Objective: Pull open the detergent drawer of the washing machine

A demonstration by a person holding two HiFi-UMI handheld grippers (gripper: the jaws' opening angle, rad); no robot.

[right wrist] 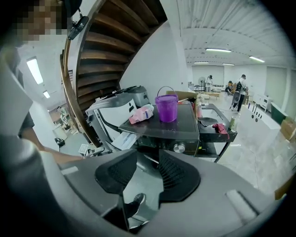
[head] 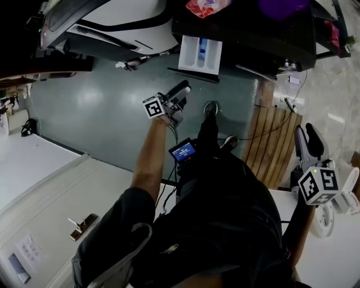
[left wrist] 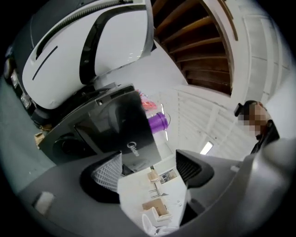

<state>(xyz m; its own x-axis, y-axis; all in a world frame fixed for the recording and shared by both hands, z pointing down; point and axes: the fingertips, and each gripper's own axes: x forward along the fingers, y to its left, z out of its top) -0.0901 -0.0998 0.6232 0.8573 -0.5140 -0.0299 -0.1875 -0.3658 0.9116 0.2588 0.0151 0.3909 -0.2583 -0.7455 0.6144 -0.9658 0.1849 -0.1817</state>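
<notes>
Dark clothing on the person (head: 225, 225) fills the bottom of the head view, and two grippers reach out from it, each carrying one marker cube. The left gripper (head: 183, 89) (left wrist: 148, 169) is held out toward the washing machine (head: 253, 34) (left wrist: 115, 125) (right wrist: 162, 127); its jaws stand wide apart with nothing between them. It hangs near the detergent drawer (head: 199, 54) (right wrist: 122, 139) but clear of it. That one drawer, white with a blue compartment, juts out from the machine's dark front, already pulled open. The right gripper (head: 309, 140) (right wrist: 148, 173) is well off to the side, its jaws only narrowly parted and empty. On the machine's top stand one purple bucket (head: 281, 7) (left wrist: 158, 121) (right wrist: 167, 107) and, just beside it, one pink packet (head: 207, 7) (right wrist: 141, 114). One round knob (right wrist: 179, 147) shows on the front panel.
</notes>
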